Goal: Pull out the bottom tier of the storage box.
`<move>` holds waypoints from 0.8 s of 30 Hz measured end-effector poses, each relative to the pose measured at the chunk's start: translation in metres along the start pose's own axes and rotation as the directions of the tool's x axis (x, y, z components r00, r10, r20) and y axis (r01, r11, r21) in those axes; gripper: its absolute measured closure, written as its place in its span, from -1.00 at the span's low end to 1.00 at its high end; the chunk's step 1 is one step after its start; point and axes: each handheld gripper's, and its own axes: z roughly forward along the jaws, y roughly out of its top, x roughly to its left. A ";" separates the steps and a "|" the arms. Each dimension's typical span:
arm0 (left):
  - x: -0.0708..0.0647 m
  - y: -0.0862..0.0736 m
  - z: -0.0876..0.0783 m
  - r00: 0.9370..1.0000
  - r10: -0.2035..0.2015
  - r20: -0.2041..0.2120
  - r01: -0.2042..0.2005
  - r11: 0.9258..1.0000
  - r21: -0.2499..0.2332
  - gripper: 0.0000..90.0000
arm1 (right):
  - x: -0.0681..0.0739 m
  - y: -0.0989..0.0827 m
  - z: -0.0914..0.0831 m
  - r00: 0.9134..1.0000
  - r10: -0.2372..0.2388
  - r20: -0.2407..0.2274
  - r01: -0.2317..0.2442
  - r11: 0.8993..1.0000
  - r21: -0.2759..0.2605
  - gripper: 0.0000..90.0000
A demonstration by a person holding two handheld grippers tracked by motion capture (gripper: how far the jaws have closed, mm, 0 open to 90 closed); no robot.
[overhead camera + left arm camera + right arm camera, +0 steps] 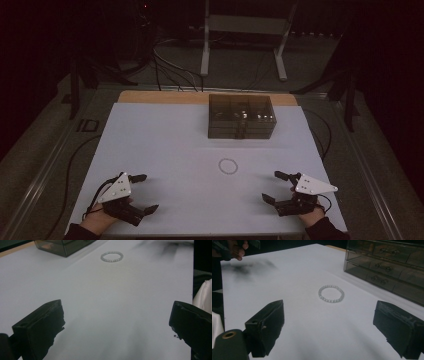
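Observation:
A pale beaded bracelet (228, 165) (112, 256) (331, 293) lies flat in the middle of the white table top (165, 145). Behind it stands a smoky clear drawer box (241, 116) (384, 267) with small knobs on its closed drawers. My left gripper (142, 192) rests at the near left, jaws wide apart and empty. My right gripper (274, 186) rests at the near right, likewise open with nothing between its jaws. Both point inward toward the bracelet, well short of it.
A wooden strip (165, 96) edges the table's far side. Cables (165, 65) and a metal stand (245, 30) sit on the dark floor beyond. The person's other hand (235, 248) shows far off in the right gripper view.

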 end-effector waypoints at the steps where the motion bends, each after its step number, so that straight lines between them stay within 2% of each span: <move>1: 0.000 0.000 0.000 1.000 -0.002 0.000 0.002 1.000 -0.001 -1.00 | 0.000 0.000 0.000 1.000 -0.003 0.001 0.003 1.000 0.000 -0.77; 13: -0.002 -0.002 -0.001 1.000 -0.018 -0.006 0.018 1.000 0.019 -1.00 | -0.001 0.001 0.006 1.000 -0.021 -0.019 0.021 1.000 0.016 -0.77; 20: -0.005 -0.006 -0.006 0.999 -0.023 -0.022 0.023 1.000 0.019 -1.00 | 0.000 0.005 0.011 0.998 -0.050 -0.027 0.051 0.998 0.035 -0.77; 24: -0.006 -0.007 -0.010 0.999 -0.034 -0.037 0.034 0.999 0.009 -1.00 | 0.000 0.007 0.017 0.997 -0.056 -0.047 0.058 0.998 0.038 -0.77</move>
